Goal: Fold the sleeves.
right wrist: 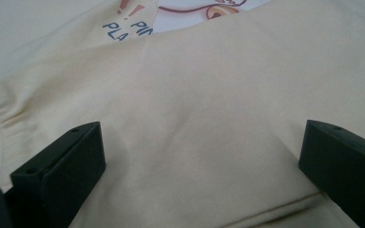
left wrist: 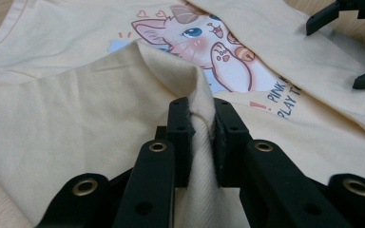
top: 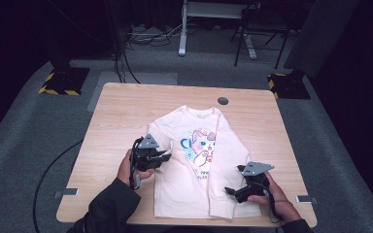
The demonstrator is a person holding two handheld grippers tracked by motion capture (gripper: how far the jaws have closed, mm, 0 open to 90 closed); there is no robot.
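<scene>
A cream sweatshirt with a cat print lies flat on the wooden table, its collar towards the far edge and its hem towards the person, so the long axis runs from far to near. The left gripper stands at the left edge of the garment, and its jaws are closed on a pinched fold of the cream cloth, which rises between them. The body of the shirt lies to the right of this claw, so I judge the fold must go across, towards the print. The right gripper hovers over the right sleeve near the hem, jaws wide apart, holding nothing.
</scene>
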